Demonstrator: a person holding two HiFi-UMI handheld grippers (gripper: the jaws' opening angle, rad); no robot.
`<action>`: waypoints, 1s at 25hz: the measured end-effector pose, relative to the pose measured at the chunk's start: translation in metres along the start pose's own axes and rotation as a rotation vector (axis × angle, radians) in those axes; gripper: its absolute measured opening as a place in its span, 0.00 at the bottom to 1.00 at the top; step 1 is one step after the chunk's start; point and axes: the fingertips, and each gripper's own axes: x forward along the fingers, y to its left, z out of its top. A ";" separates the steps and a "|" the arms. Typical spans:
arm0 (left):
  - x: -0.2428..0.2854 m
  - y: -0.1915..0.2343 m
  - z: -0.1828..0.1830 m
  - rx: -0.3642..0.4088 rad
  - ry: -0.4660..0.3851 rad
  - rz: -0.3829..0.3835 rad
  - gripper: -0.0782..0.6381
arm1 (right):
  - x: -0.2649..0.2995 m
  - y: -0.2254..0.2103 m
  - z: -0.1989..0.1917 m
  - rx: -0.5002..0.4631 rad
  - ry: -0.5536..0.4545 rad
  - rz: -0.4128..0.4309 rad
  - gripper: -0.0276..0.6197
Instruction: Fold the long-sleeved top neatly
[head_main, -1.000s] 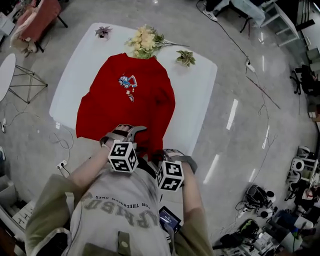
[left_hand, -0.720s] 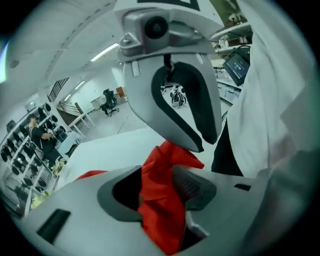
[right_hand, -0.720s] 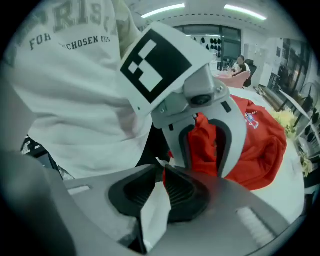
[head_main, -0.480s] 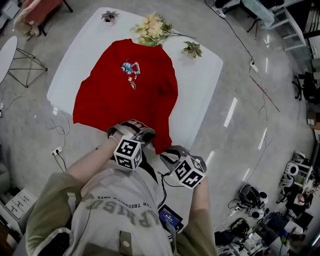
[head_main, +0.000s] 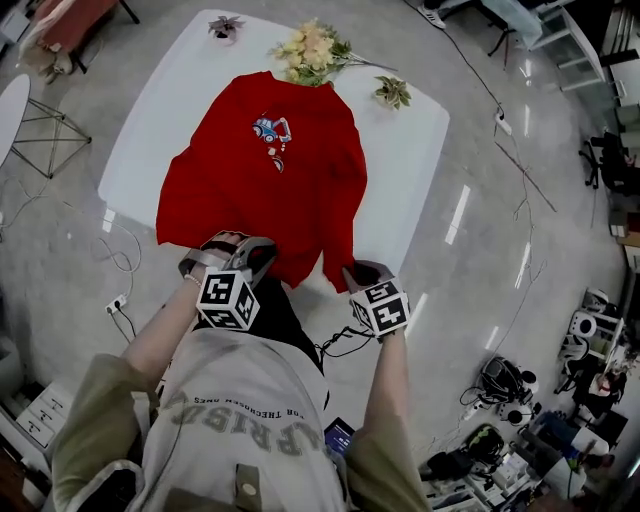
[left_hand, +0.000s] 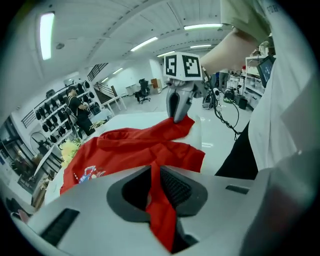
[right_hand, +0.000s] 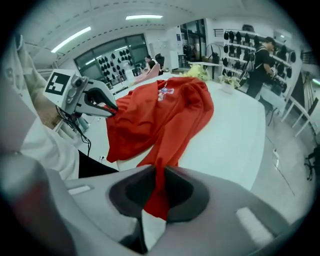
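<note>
Nearest, at the near edge of the white tabletop (head_main: 410, 170): left gripper (head_main: 248, 258), jaws pressed together on a strip of red fabric at the hem of the red long-sleeved top (head_main: 270, 170). Just beside it, toward the near right corner: right gripper (head_main: 360, 272), jaws likewise clamped on a fold of the same top at its lower right end, hem or cuff impossible to tell. Between the two, cloth raised off the tabletop and bunched in loose ridges.

Farther in, body of the top spread across the middle of the tabletop, cartoon print (head_main: 270, 130) facing up, collar toward the far edge.

Judged an early stage: both lower ends gripped, no clean fold laid yet. Left to do: bringing in the sleeves, doubling the body over, squaring it up.

Count: one top, one tabletop, two grippers, both clamped on cloth. Along the far edge, three decorations: one pale flower bouquet (head_main: 310, 50) right at the collar, one small dark plant (head_main: 225, 25) toward the far left corner, one leafy sprig (head_main: 393, 92) toward the far right corner.
</note>
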 end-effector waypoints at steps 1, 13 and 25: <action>-0.002 0.001 -0.005 0.011 0.015 -0.002 0.20 | -0.007 0.005 0.010 -0.040 -0.027 -0.009 0.11; 0.001 0.002 0.003 0.231 0.090 0.018 0.56 | 0.017 0.133 0.036 -0.632 0.089 0.323 0.48; 0.058 -0.045 0.089 0.710 0.103 -0.069 0.57 | -0.040 0.080 -0.043 -0.373 0.042 0.345 0.56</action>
